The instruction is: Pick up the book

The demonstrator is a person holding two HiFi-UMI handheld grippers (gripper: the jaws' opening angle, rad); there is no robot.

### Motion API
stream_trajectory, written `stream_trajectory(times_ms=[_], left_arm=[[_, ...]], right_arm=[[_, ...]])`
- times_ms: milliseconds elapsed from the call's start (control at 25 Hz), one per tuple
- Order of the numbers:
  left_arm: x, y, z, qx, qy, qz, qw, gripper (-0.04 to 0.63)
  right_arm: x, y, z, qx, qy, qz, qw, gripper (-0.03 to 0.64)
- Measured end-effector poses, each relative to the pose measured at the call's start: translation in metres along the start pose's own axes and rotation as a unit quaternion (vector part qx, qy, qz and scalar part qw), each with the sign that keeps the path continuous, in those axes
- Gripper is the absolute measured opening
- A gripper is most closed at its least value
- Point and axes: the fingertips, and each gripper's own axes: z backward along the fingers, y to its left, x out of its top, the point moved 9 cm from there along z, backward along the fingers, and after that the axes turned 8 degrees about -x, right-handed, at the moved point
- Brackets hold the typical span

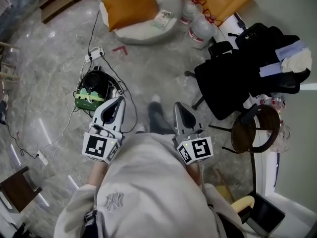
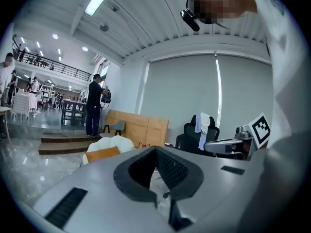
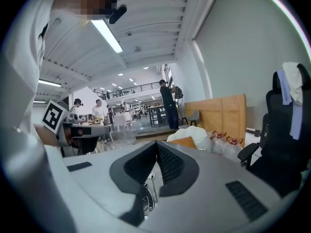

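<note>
The book (image 1: 163, 20), small with a light, greenish cover, lies on a white round seat (image 1: 141, 31) at the far side of the floor, next to an orange cushion (image 1: 130, 6). My left gripper (image 1: 119, 99) and right gripper (image 1: 177, 104) are held side by side in front of the person's body, well short of the seat, and both point toward it. Each one is shut with nothing between its jaws. The left gripper view has its closed left gripper (image 2: 156, 148) over the seat (image 2: 114, 143). The right gripper (image 3: 156, 142) likewise shows its pads meeting. Neither gripper view shows the book.
A black office chair (image 1: 247, 68) draped with clothes stands at the right, with a round dark stool (image 1: 255, 128) beside it. Water bottles (image 1: 200, 29) sit next to the seat. A black and green device (image 1: 94, 88) with cables and a power strip (image 1: 94, 54) lies at the left.
</note>
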Motion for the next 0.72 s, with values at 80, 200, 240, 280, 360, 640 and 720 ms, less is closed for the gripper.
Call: stream_trajectory(times_ms=[80,200,240,280,360,640,720], left_arm=[[0.005,0.004,-0.021,-0.004,-0.007,0.001,1.0,0.009],[0.016,0.013,-0.062,-0.004,-0.016,-0.002,0.9999,0.009],[0.021,0.016,-0.076,-0.003,-0.02,-0.001,0.9998,0.009],[0.026,0.019,-0.09,-0.002,-0.023,-0.001,0.9997,0.009],[0.036,0.024,-0.116,0.0,-0.03,-0.007,0.9995,0.009],[0.047,0.04,-0.187,0.008,-0.039,-0.007,0.9992,0.009],[0.045,0.042,-0.197,0.014,-0.034,-0.006,0.9993,0.009]], right_arm=[[0.006,-0.016,-0.013,0.001,0.0,0.002,1.0,0.017],[0.019,-0.046,-0.042,0.007,0.0,0.008,1.0,0.017],[0.024,-0.057,-0.053,0.009,0.001,0.009,1.0,0.017],[0.029,-0.067,-0.064,0.01,0.002,0.008,1.0,0.017],[0.039,-0.088,-0.085,0.018,0.002,0.01,1.0,0.017],[0.058,-0.142,-0.143,0.043,0.01,0.02,0.999,0.017],[0.058,-0.152,-0.153,0.048,0.013,0.019,0.999,0.017]])
